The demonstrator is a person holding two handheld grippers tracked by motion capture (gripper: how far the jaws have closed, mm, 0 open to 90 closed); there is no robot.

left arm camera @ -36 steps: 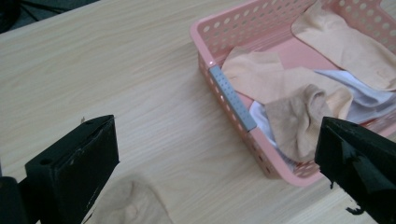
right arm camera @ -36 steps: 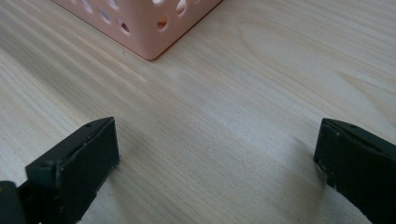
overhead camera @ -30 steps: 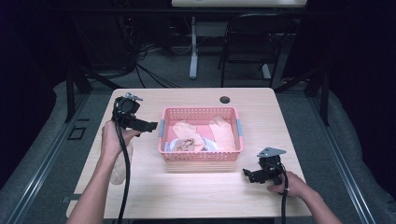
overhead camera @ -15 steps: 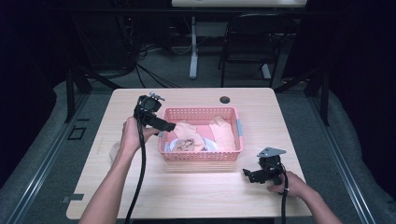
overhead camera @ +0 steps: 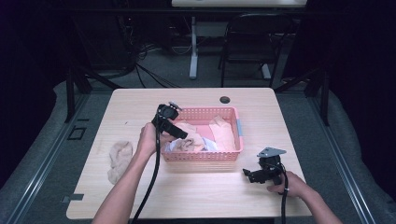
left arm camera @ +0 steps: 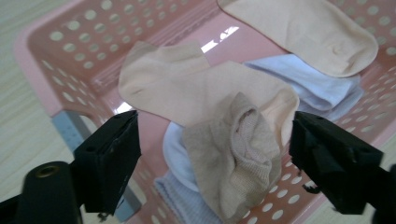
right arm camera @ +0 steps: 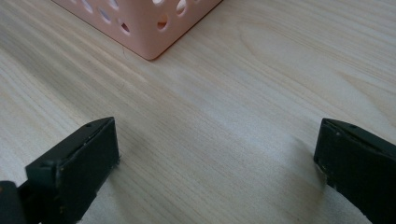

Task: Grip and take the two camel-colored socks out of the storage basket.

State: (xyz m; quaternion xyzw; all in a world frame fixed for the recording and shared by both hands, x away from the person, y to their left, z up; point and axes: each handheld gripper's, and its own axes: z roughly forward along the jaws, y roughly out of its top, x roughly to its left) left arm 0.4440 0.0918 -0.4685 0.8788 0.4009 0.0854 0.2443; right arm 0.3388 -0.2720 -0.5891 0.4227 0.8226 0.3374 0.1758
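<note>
**A:** From the high view, our left gripper (overhead camera: 180, 133) hangs over the pink basket (overhead camera: 236, 140) of socks, right gripper (overhead camera: 250, 176) parked on the table (overhead camera: 196, 196). One tan sock (overhead camera: 119, 158) lies out by the left edge.

**B:** Left gripper view: jaws spread wide, empty, straddling the bunched tan sock (left arm camera: 238, 163). It sits on a white one (left arm camera: 180, 161), so we could easily pinch both.

**A:** Right gripper view: jaws apart too, nothing between them, basket corner (right arm camera: 149, 28) near. A careless swing might shove it.

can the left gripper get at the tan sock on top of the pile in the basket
Probably yes: the left gripper is open above the pink basket, its jaws either side of the crumpled tan sock, with nothing covering it.
</note>
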